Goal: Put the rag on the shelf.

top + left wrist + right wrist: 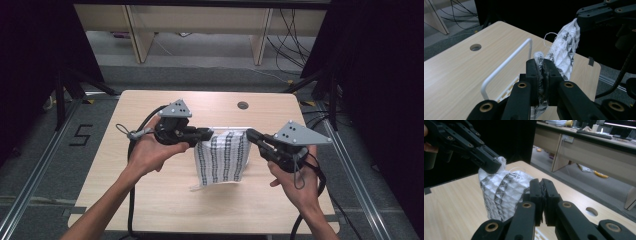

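A white cloth with a black pattern [222, 157] hangs above the wooden table [150, 200], stretched by its top edge between my two grippers. The left gripper [209, 133] is shut on the cloth's left top corner; in the left gripper view the fabric [566, 47] is pinched between its jaws [541, 63] and runs up to the right gripper [584, 21]. The right gripper [250, 133] is shut on the other corner. In the right gripper view its jaws [541, 183] clamp the cloth [501, 192], and the left gripper [492, 166] bites the far corner.
A white wire rack [506, 62] lies on the table under the cloth, its rim [227, 127] showing behind it. A cable hole [243, 105] sits near the table's far edge. Wooden desks [200, 20] and floor cables [290, 45] lie beyond; dark curtains flank both sides.
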